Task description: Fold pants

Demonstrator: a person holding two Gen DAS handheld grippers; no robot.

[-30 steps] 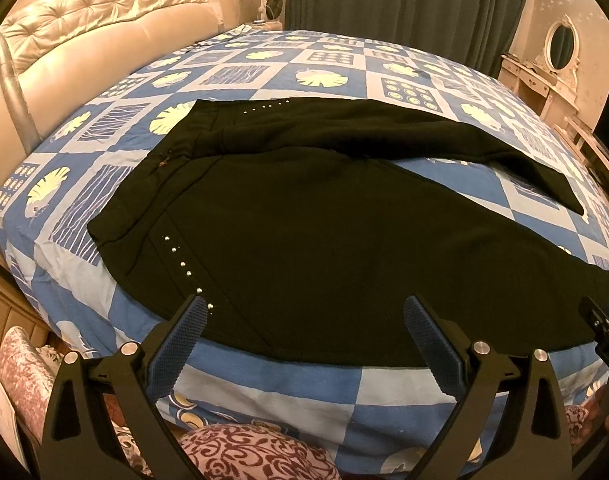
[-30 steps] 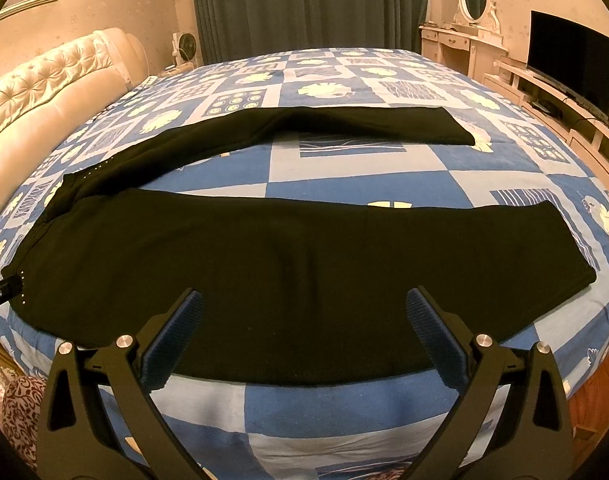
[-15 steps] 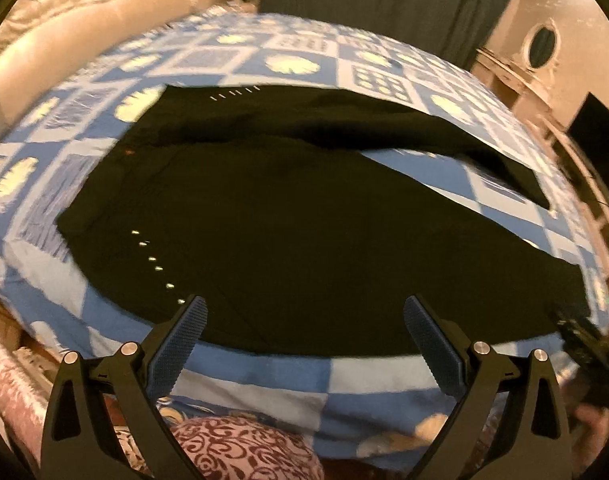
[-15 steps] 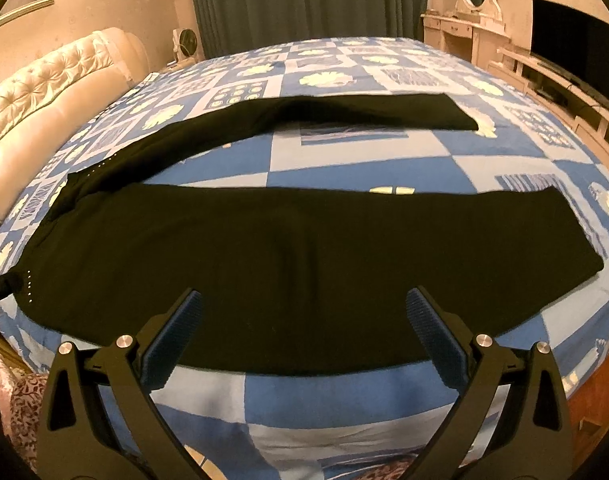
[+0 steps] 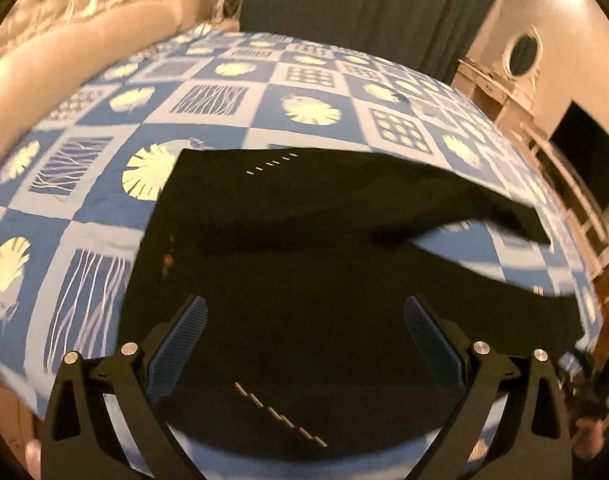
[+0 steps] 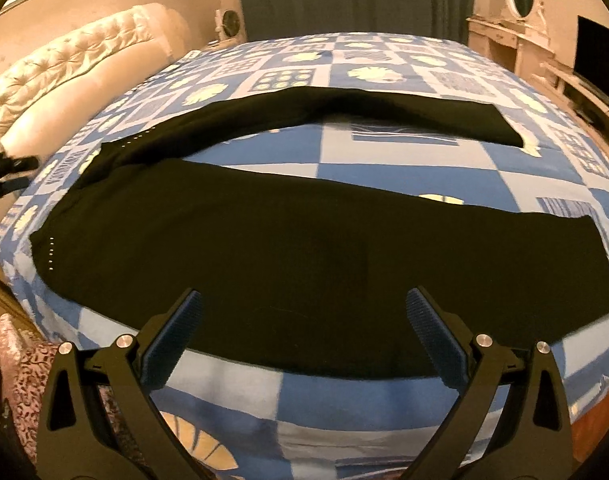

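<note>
Pants [image 6: 240,264] lay spread flat on the bed [image 6: 384,168], legs apart, waist toward the headboard [image 6: 76,64]. My left gripper [image 5: 304,344] hung released above the waist, my right gripper [image 6: 304,328] released beside the near leg. Soft, limp cloth, I judged; pinch the edges.

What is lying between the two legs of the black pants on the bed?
Only bare bedspread: a blue and white wedge separates the far leg from the near leg of the pants. The right wrist view shows this best.
</note>
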